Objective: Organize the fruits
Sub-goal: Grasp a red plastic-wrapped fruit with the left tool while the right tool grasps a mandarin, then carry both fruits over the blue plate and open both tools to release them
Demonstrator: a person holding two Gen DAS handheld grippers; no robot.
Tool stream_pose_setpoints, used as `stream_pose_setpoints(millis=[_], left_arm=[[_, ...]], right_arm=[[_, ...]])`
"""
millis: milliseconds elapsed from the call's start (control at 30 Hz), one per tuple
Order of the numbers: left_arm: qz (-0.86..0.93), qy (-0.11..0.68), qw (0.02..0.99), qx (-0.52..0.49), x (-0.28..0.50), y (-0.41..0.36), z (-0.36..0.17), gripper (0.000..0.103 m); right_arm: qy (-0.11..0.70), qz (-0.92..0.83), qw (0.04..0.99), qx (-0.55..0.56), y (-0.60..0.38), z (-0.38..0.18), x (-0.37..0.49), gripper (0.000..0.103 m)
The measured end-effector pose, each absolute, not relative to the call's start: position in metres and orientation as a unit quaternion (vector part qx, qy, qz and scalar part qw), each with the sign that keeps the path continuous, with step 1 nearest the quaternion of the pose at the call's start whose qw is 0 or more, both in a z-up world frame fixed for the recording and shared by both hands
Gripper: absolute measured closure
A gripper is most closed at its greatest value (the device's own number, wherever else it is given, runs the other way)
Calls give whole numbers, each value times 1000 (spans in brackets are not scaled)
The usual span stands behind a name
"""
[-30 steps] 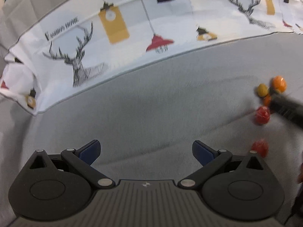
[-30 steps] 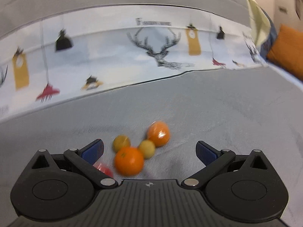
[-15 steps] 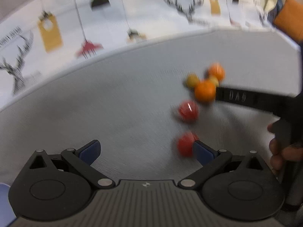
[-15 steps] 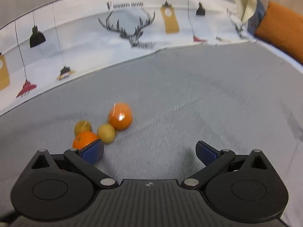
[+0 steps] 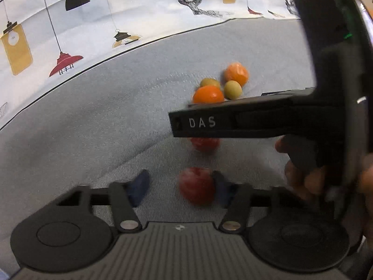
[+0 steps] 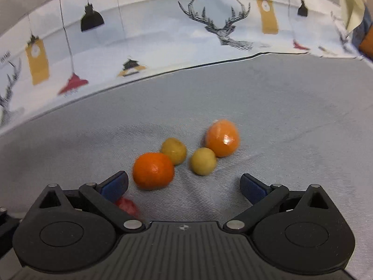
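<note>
Left wrist: we bracket the red fruit (image 5: 197,187) on the grey surface (image 5: 93,121).
Both tools gape, left tool (image 5: 179,187) and right tool (image 6: 184,183), gripping nothing; next, we judge, left closes gently on it.

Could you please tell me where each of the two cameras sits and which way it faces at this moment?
Left wrist: on the left gripper, facing forward at the near red fruit; the right gripper and the person's hand cross its view.
Right wrist: on the right gripper, facing the near orange on the grey cloth.
Both show the near orange, two yellow fruits and the printed fabric.
</note>
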State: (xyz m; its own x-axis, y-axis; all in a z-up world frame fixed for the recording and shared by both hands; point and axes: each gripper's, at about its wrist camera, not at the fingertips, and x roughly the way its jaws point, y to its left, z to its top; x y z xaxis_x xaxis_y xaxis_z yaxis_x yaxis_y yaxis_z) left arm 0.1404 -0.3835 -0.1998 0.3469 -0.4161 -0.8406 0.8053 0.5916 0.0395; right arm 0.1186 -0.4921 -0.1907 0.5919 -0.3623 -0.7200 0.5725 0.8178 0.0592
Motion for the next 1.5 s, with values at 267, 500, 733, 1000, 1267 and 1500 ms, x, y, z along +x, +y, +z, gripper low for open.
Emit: stream_pose_setpoints(millis=[267, 500, 733, 1000, 1267, 1500], left_arm=[[-393, 433, 773, 244, 147, -389, -192, 71], [-360, 503, 770, 156, 157, -362, -184, 71], [-307, 521, 788, 111, 151, -307, -134, 71], [-243, 497, 829, 85, 129, -230, -36, 71], [-191, 478, 853, 89, 52, -149, 31, 71], [-144, 460, 874, 66, -17, -87, 82, 71]], right_arm=[[350, -299, 875, 152, -493, -195, 107, 27], [331, -325, 874, 145, -507, -190, 77, 70], [287, -404, 859, 130, -509, -170, 60, 70], [284, -352, 886, 103, -444, -105, 7, 69], [248, -174, 946, 113, -328, -33, -55, 69], [239, -57, 963, 113, -259, 4, -110, 69]])
